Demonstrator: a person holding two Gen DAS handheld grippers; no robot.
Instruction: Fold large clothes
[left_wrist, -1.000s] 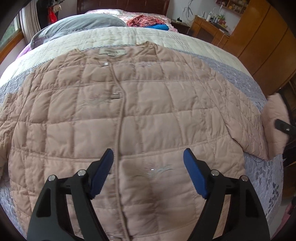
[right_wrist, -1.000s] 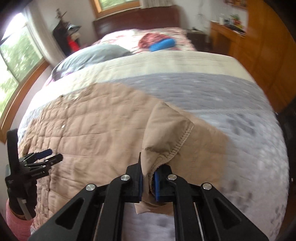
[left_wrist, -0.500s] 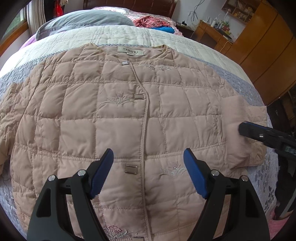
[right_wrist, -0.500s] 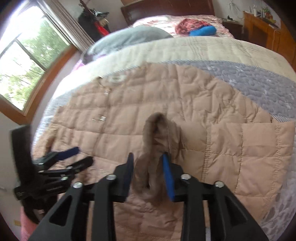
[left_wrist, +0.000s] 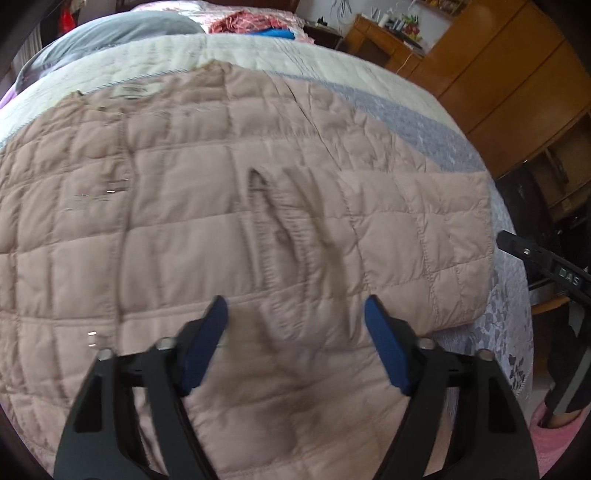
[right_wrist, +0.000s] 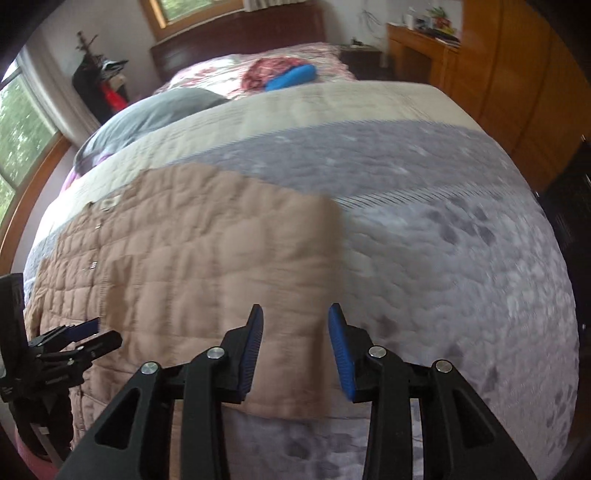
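Left wrist view: the left gripper (left_wrist: 295, 325) hangs over the pink quilted jacket (left_wrist: 155, 236), which lies flat on the bed (left_wrist: 424, 122); its jaws have just been closing but stand apart with nothing between them, and the folded-in sleeve's cuff (left_wrist: 280, 236) lies just ahead. In the right wrist view the right gripper (right_wrist: 295, 332) hovers, jaws apart and empty, above the jacket's folded right edge (right_wrist: 332, 258), with bare grey bedspread (right_wrist: 461, 258) open to its right.

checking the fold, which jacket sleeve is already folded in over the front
The jacket's sleeve on the right hand-held gripper's side: it lies doubled across the chest, cuff near the middle. The other sleeve is out of view.
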